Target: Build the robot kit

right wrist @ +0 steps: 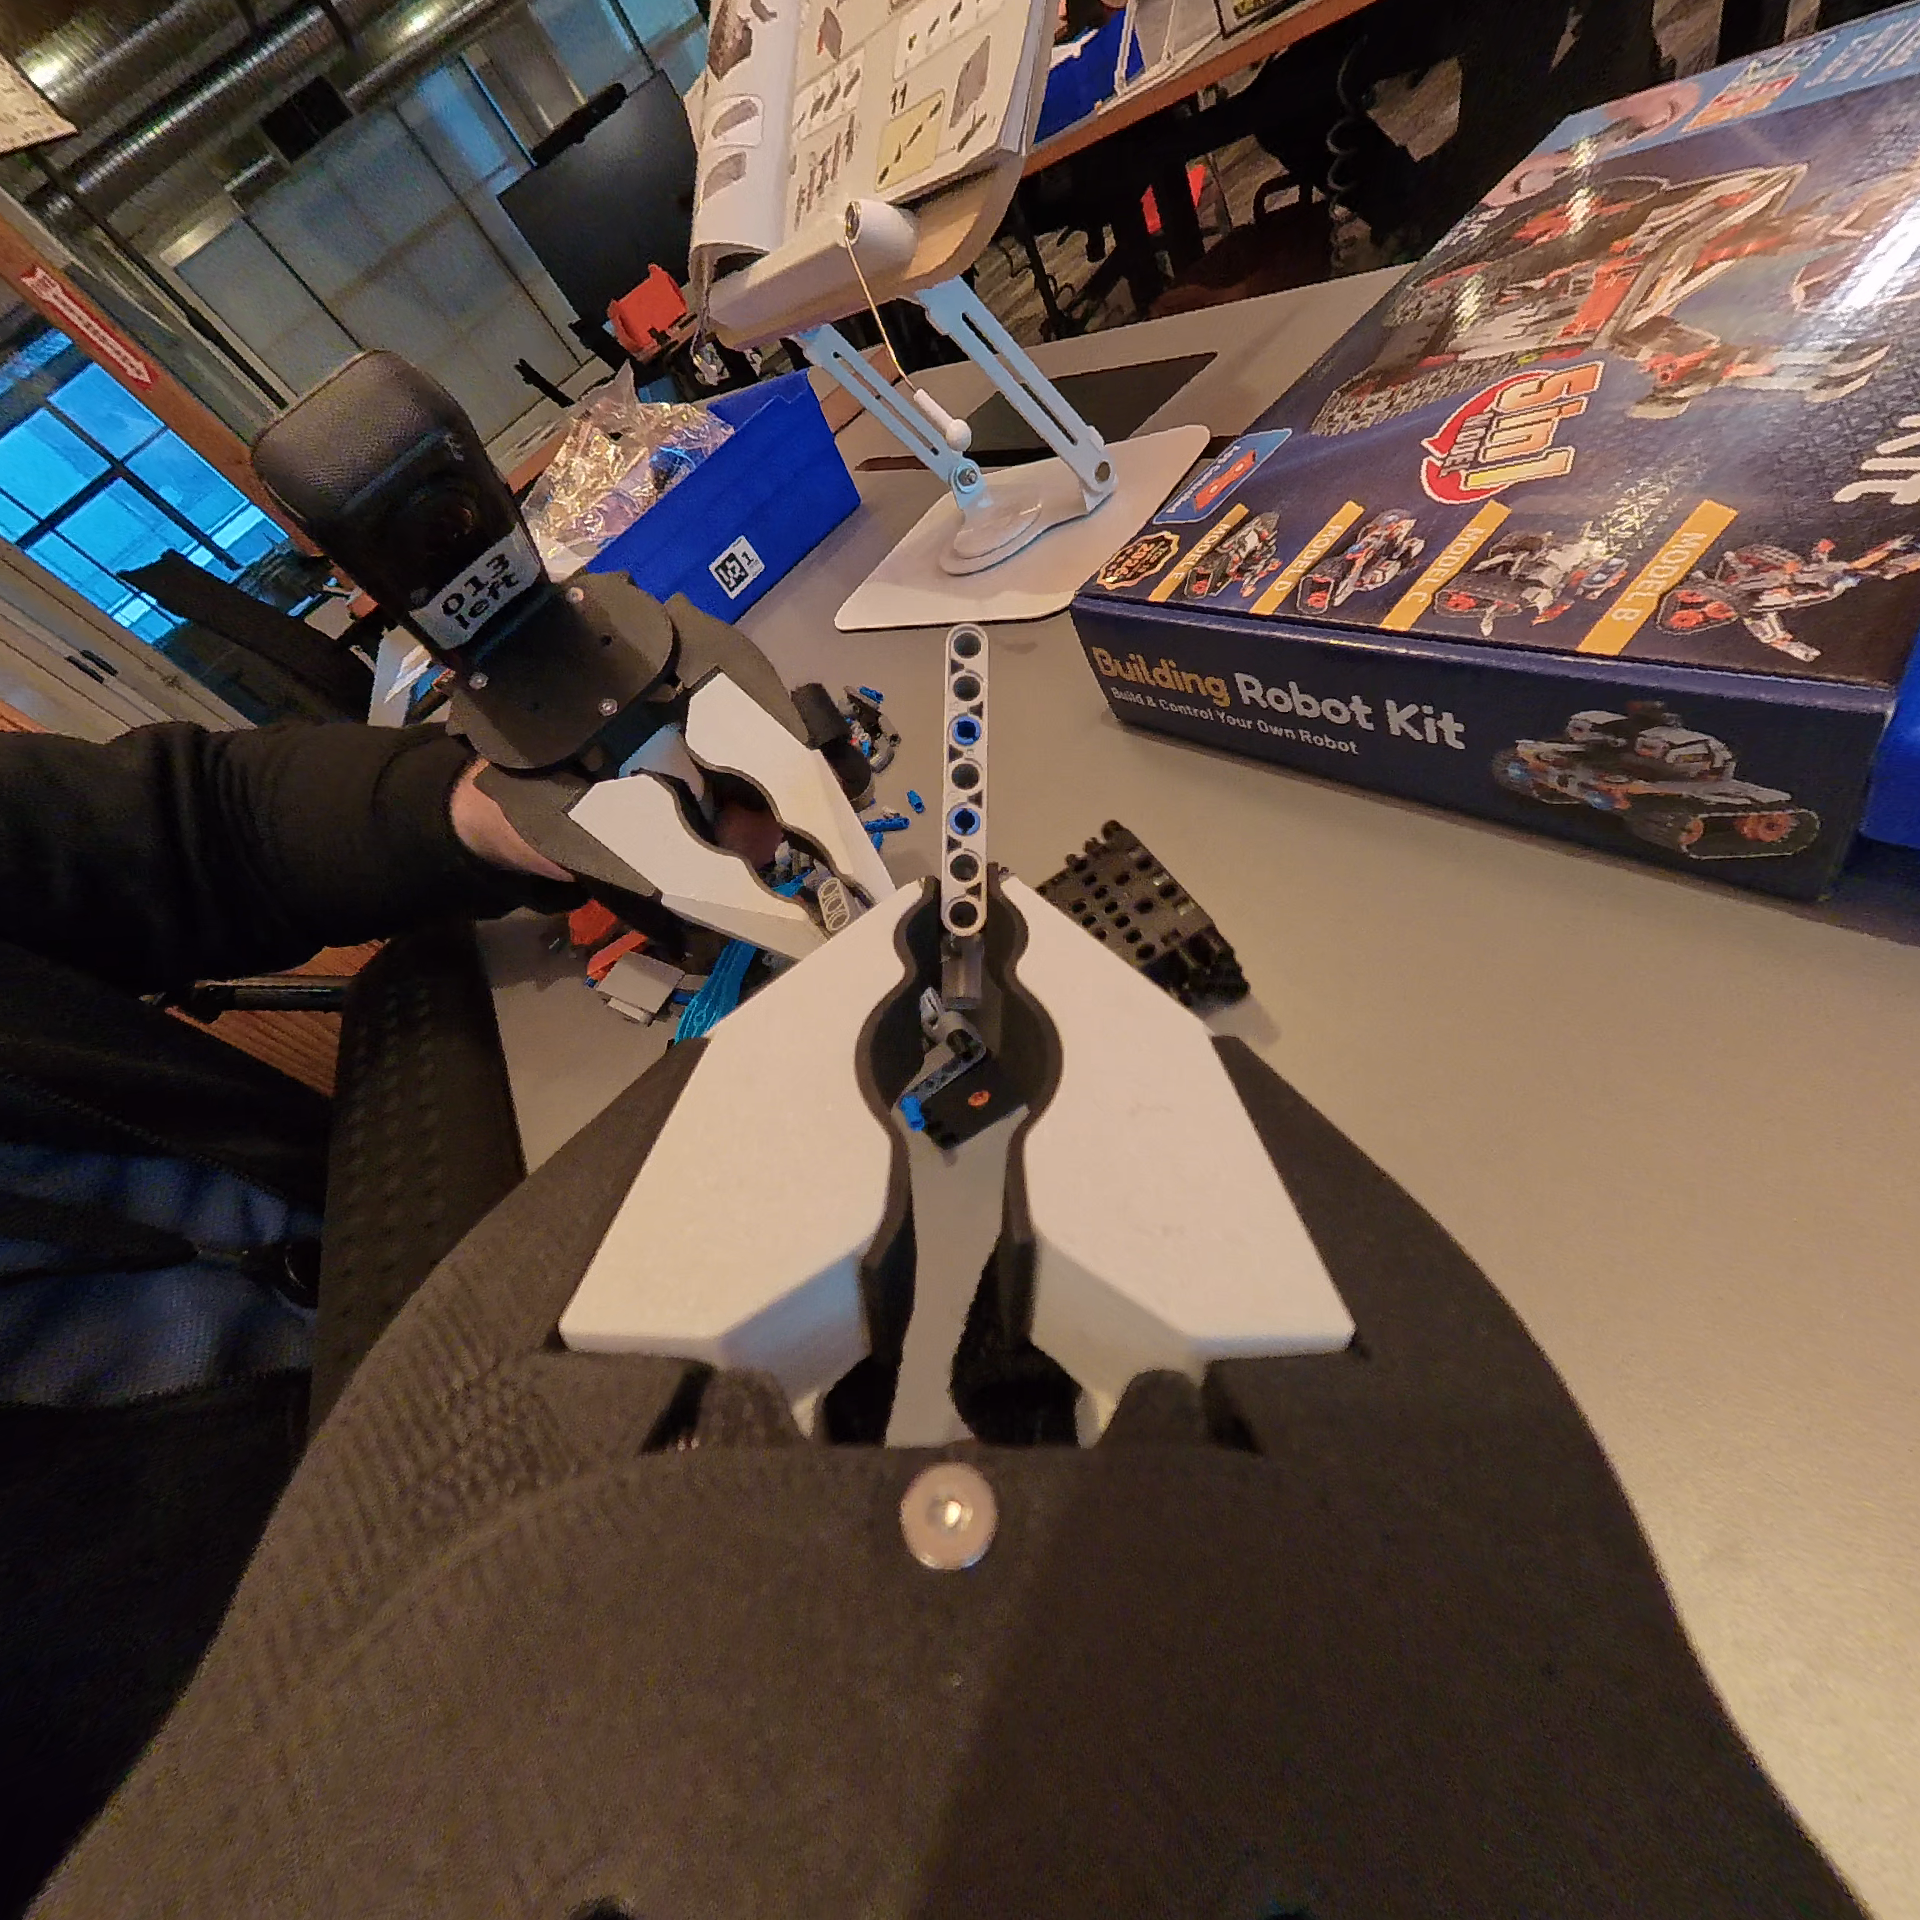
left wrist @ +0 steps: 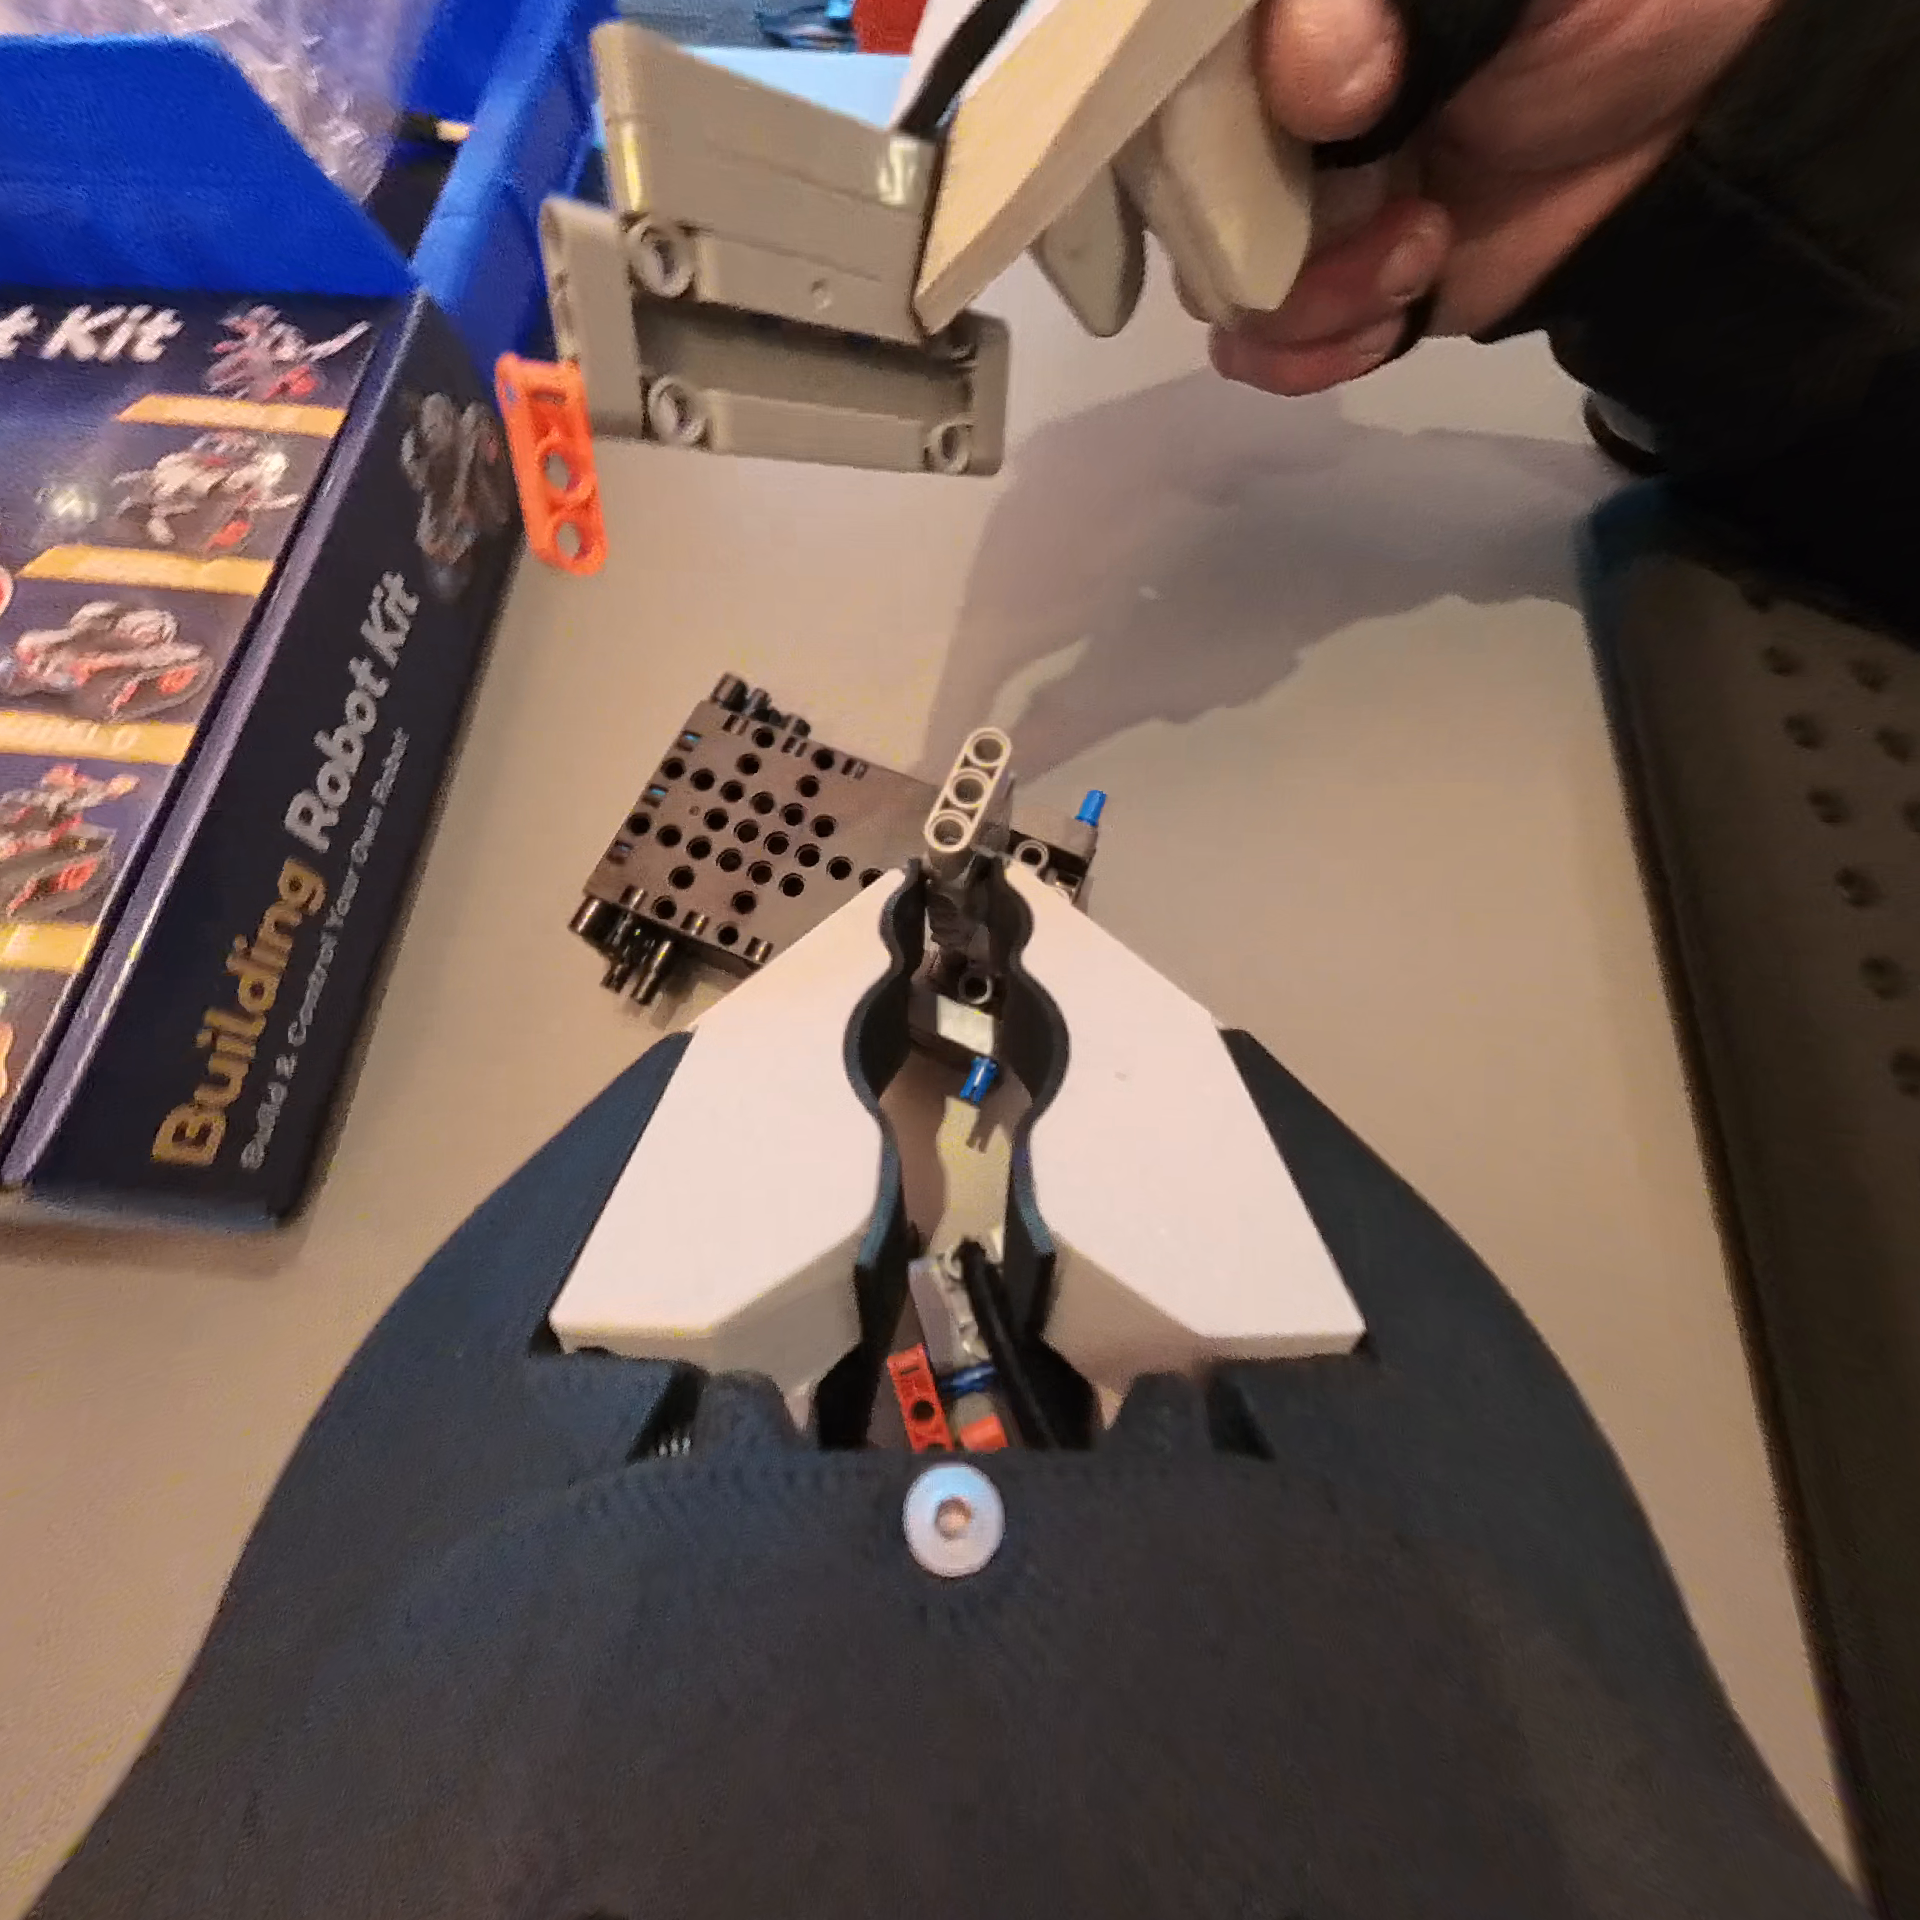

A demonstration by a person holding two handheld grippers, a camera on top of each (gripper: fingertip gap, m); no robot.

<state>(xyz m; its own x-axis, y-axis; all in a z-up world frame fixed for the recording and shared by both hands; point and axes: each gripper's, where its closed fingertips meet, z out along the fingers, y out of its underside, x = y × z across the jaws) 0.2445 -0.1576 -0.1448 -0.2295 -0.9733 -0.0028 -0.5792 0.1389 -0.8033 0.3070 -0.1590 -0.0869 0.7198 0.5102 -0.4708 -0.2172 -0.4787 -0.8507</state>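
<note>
Pinching only the ends, the left gripper (left wrist: 951,883) clamps a short grey beam (left wrist: 964,800) and the right gripper (right wrist: 961,894) a long grey beam (right wrist: 964,774), each at frame centre, so either could seemingly pivot or slip.

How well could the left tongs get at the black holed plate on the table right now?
Probably not to grip it: the left tongs are shut on a small grey beam. The black holed plate lies just past their tips, nothing between.

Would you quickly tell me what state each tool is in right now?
Left tool: shut on a short grey beam.
Right tool: shut on a long grey beam with blue pins.
</note>
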